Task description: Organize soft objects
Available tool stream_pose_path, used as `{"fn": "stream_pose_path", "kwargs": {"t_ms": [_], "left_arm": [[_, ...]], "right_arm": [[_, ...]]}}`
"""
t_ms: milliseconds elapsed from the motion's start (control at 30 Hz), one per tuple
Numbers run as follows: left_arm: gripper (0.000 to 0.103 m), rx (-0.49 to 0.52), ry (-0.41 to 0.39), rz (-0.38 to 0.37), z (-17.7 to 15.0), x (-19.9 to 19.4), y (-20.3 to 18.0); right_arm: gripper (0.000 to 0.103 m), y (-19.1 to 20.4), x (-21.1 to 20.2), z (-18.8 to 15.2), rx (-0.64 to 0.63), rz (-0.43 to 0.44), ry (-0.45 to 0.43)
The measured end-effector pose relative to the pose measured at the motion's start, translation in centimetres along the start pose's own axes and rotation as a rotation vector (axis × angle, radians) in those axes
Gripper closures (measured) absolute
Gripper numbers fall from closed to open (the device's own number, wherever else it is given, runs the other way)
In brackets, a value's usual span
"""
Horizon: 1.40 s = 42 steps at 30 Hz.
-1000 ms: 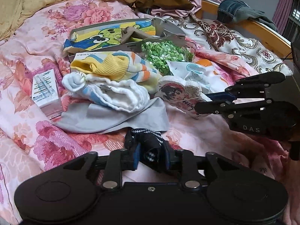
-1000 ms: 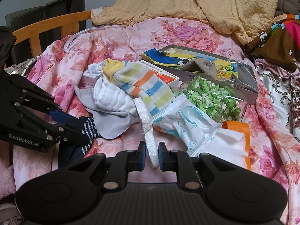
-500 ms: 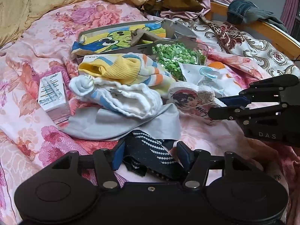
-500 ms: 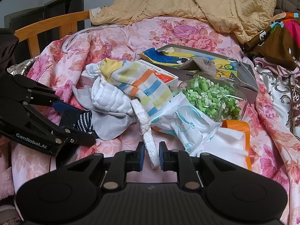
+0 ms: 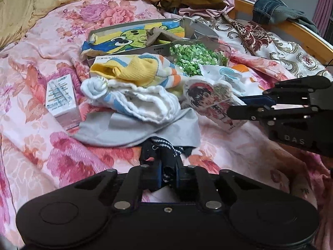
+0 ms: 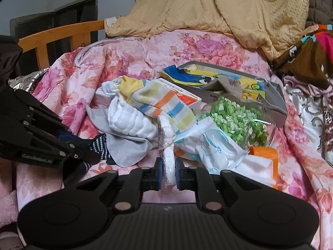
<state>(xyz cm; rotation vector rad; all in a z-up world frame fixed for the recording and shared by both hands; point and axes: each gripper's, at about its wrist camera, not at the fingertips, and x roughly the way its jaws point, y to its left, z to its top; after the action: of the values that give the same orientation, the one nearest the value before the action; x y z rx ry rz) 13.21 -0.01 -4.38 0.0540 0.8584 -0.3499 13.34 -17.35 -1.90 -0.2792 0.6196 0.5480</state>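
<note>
My left gripper [image 5: 168, 174] has just been closing, and its jaws are now clenched on the dark sock with white dotted stripes [image 5: 166, 154], which bunches up between the blue pads at the near edge of the pile on the pink floral bedspread [image 5: 41, 145]. From the right wrist camera I see the same sock [image 6: 100, 145] poking out past the left gripper's fingers at the left of the view. My right gripper [image 6: 167, 171] is clamped tight on the flat foam pad with a cartoon face [image 5: 210, 102]; edge-on between my blue pads it looks like a thin white slab [image 6: 166, 145] standing upright, tilting slightly away from me. Just beyond the dark sock lies a grey cloth [image 5: 135, 129], with a white ribbed sock [image 5: 141, 102] resting on it and a yellow striped sock [image 5: 141, 70] on top of that, farther back. To the left of the pile a small white carton [image 5: 61, 98] lies apart on the bedspread. Farther off sits an open box with a green cartoon print [image 5: 133, 37], and to its right a clear bag of green bits [image 5: 197, 54]. A white printed plastic bag [image 6: 210, 145] lies right of the foam pad, touching it. A tan quilt [image 6: 208, 6] is heaped at the far side.
</note>
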Motion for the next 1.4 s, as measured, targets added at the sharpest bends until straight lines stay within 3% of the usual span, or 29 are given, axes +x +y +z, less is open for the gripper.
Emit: {"fn": "stream_pose_path", "kwargs": {"t_ms": [200, 367, 600, 833, 1100, 1400], "left_arm": [[0.095, -0.030, -0.074, 0.006, -0.3, -2.2, -0.4], [0.095, 0.013, -0.209, 0.127, -0.8, -5.1, -1.6], [0.096, 0.052, -0.345, 0.214, -0.9, -8.0, -2.9], [0.096, 0.026, -0.397, 0.175, 0.1, -9.7, -3.2], [0.096, 0.002, -0.405, 0.093, 3.3, -9.2, -3.1], [0.095, 0.053, -0.526, 0.044, 9.8, -7.7, -3.3]], "right_arm": [[0.091, 0.2, -0.9, 0.3, -0.004, 0.007, -0.039], [0.091, 0.5, -1.8, 0.5, -0.009, 0.008, -0.073], [0.092, 0.5, -3.4, 0.9, -0.006, 0.010, -0.138], [0.092, -0.1, -4.4, 1.3, 0.017, -0.004, -0.198], [0.092, -1.3, -5.0, 1.5, 0.067, -0.041, -0.256], [0.092, -5.0, -4.1, 4.0, 0.099, -0.118, -0.359]]}}
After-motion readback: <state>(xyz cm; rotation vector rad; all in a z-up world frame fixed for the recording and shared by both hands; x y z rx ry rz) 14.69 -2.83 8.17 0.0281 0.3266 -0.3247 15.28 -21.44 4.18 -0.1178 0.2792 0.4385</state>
